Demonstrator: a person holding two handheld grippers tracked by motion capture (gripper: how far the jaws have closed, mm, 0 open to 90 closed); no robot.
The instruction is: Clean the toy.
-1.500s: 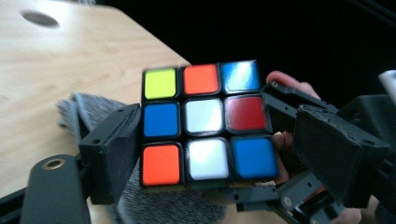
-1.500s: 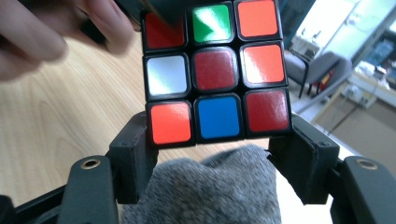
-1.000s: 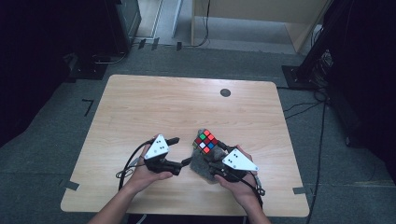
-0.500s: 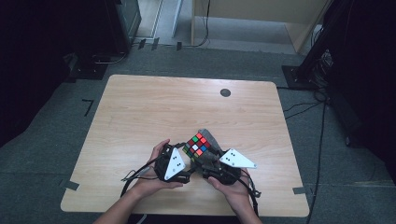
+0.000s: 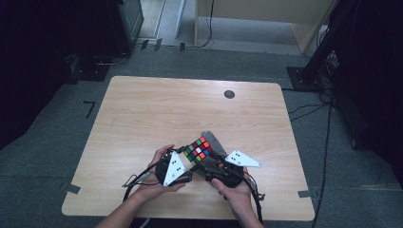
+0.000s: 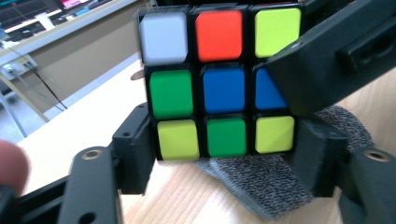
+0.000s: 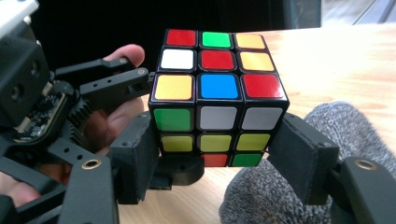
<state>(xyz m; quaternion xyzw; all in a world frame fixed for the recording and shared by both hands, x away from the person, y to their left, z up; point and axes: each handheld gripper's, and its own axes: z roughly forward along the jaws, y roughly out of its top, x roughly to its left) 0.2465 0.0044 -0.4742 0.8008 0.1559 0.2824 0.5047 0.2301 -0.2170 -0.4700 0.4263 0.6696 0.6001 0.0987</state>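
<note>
Puzzle cube held between two tools above the near edge of the worktop

In the high view, the scrambled cube (image 5: 198, 149) is seen raised between the left tool (image 5: 186, 161) and the right tool (image 5: 209, 164), over a grey knitted cloth (image 5: 215, 141) that lies on the worktop (image 5: 157, 109); a grip from two sides is judged to steady one part while a layer is turned. In the left gripper view, the cube (image 6: 219, 84) is bracketed at its lowest row by the left tool's pads (image 6: 135, 149), whose jaws have just been closing onto it, while a jaw of the right tool (image 6: 327, 60) crosses its upper right corner. In the right gripper view, the cube (image 7: 217, 93) is clamped at its lower layers by the right tool (image 7: 217, 154), with the left tool (image 7: 140, 77) reaching in beside it.
</note>
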